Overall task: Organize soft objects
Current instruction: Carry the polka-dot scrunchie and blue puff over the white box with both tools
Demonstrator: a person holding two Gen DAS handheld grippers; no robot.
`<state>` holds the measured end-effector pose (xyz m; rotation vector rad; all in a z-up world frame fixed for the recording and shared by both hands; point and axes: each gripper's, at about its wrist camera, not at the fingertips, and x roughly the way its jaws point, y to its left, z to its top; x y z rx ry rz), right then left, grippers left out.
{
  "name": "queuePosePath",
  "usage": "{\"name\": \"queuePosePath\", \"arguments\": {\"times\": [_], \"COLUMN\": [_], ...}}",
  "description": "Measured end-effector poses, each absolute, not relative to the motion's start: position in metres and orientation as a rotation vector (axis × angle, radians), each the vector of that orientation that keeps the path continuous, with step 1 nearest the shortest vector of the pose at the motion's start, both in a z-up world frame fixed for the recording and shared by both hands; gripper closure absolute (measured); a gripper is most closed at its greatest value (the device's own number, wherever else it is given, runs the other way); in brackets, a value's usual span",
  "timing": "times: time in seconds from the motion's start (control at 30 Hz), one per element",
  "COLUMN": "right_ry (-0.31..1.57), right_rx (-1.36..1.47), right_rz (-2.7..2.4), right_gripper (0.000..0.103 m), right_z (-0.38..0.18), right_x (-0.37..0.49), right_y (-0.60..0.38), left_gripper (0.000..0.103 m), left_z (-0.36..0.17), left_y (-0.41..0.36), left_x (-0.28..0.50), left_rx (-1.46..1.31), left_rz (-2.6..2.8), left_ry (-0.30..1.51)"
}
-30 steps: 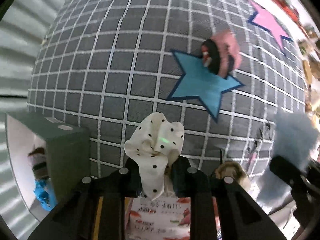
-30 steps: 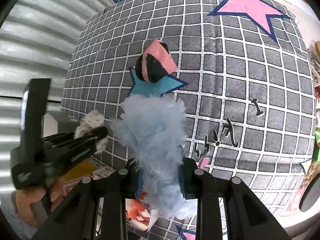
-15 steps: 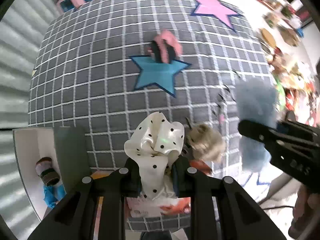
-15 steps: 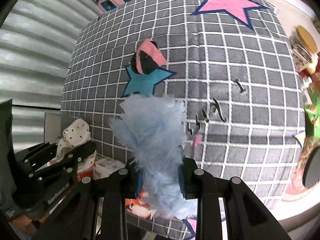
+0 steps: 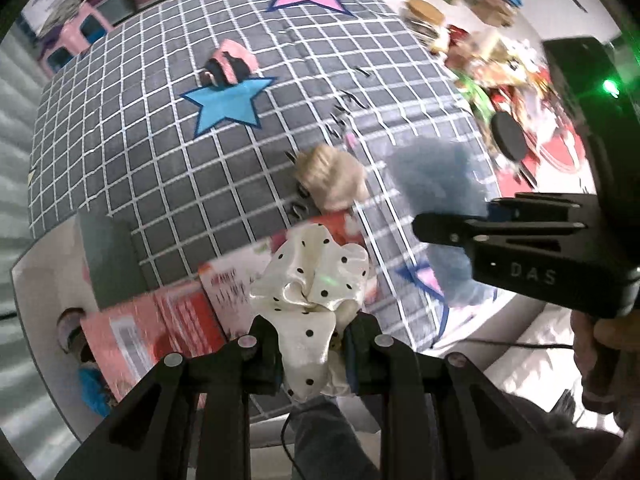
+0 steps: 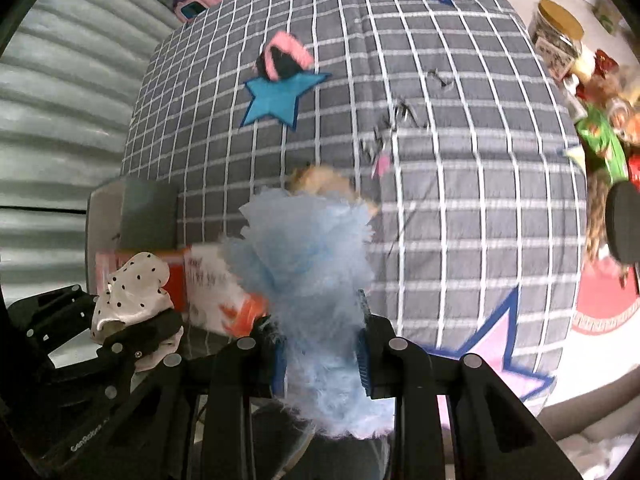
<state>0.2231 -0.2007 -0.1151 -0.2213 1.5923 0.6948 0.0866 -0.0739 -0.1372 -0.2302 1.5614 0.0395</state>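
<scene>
Both grippers have drawn back toward the near edge of the checked grey mat (image 5: pixel 120 152). Left gripper (image 5: pixel 312 354) pinches the white polka-dot scrunchie (image 5: pixel 316 284); right gripper (image 6: pixel 322 356) pinches the fluffy blue scrunchie (image 6: pixel 308 264). A beige scrunchie (image 5: pixel 334 182) lies just beyond; a pink-and-black one (image 5: pixel 230 65) touches the blue star (image 5: pixel 226 104).

A grey quilt (image 6: pixel 460 208) with a white grid and sewn-on stars covered the bed; a pink-and-black scrunchie (image 6: pixel 284 60) lay at the tip of its blue star (image 6: pixel 280 98); a beige fluffy scrunchie (image 5: pixel 332 180) lay nearer the middle; a red-and-white box (image 5: pixel 192 312) rested near the quilt's edge.
</scene>
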Motion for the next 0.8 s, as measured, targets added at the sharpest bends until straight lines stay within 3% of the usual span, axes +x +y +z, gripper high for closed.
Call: {"name": "queuePosePath", "arguments": {"times": [0.3, 0.8], "right_ry": [1.613, 1.506], "right_rx": [-0.242, -0.444], "right_rz": [0.751, 0.968], "right_gripper": [0.073, 0.073], "right_z": [-0.111, -0.074], "right_x": [0.155, 0.071], "right_y": [-0.188, -0.109], "left_gripper": [0.078, 0.078], "left_z": [-0.114, -0.076], "left_y": [-0.072, 0.008], "left_x": [0.026, -0.075], "left_rx": [-0.207, -0.381], "left_rz": [0.003, 0.277], "left_ry": [1.517, 1.372]}}
